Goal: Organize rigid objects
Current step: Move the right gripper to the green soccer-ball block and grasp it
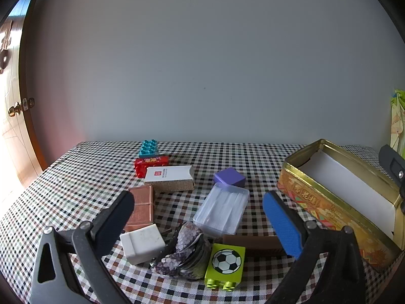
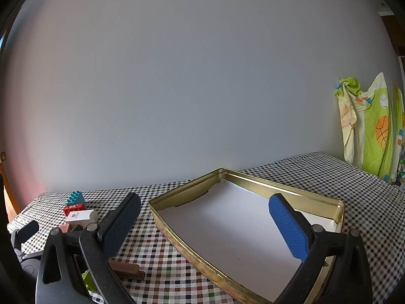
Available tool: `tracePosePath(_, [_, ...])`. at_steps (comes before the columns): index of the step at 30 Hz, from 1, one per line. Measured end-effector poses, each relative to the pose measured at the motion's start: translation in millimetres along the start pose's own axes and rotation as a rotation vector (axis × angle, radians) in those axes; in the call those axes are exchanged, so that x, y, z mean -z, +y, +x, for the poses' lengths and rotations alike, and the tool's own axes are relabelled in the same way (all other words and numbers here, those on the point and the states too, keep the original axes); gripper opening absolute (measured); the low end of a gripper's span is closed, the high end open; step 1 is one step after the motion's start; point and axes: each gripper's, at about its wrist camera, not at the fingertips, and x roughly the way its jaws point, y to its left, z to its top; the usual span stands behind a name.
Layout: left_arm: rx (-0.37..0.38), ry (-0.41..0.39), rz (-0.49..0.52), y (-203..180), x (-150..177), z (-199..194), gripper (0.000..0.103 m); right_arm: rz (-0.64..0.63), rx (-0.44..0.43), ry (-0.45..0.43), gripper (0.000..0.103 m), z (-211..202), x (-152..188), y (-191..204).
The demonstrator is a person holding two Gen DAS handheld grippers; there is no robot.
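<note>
A gold tin box (image 1: 336,197) with a white lining stands open at the right; in the right wrist view it (image 2: 177,238) lies just ahead. My left gripper (image 1: 200,212) is open and empty above a cluster: a white block (image 1: 141,245), a purple rock (image 1: 184,250), a green football brick (image 1: 225,263), a clear plastic case (image 1: 222,210), a brown bar (image 1: 253,243) and a copper plate (image 1: 141,207). My right gripper (image 2: 205,217) is open and empty over the tin's near left edge.
Farther back lie a white card box (image 1: 169,177), a red brick (image 1: 149,164), a teal brick (image 1: 149,148) and a purple block (image 1: 230,177). The checked tablecloth (image 1: 76,177) meets a grey wall. A wooden door (image 1: 15,126) is at left, a green cloth (image 2: 372,126) at right.
</note>
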Motion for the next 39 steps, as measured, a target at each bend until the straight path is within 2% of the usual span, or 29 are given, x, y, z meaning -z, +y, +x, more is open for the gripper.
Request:
tracePosePath(13, [-0.004, 0.007, -0.03, 5, 1, -1, 0.103, 0.012, -0.04, 0.014, 0.103, -2, 2, -1])
tracePosePath(19, [0.017, 0.014, -0.03, 13, 2, -1, 0.103, -0.009, -0.067, 0.025, 0.102, 0, 3, 5])
tracePosePath(26, [-0.036, -0.028, 0.074, 36, 2, -9, 0.103, -0.058, -0.09, 0.051, 0.102, 3, 7, 15])
tracePosePath(29, [-0.061, -0.028, 0.068, 57, 2, -10, 0.103, -0.082, -0.127, 0.06, 0.102, 4, 9, 21])
tracePosePath(32, [-0.075, -0.004, 0.011, 83, 1, -8, 0.103, -0.112, -0.195, 0.087, 0.102, 7, 13, 31])
tracePosePath(37, [-0.098, 0.018, -0.062, 115, 3, -7, 0.103, -0.184, -0.311, 0.169, 0.101, 13, 23, 51])
tracePosePath(39, [-0.12, 0.032, -0.087, 122, 3, -5, 0.103, -0.209, -0.384, 0.214, 0.099, 12, 29, 64])
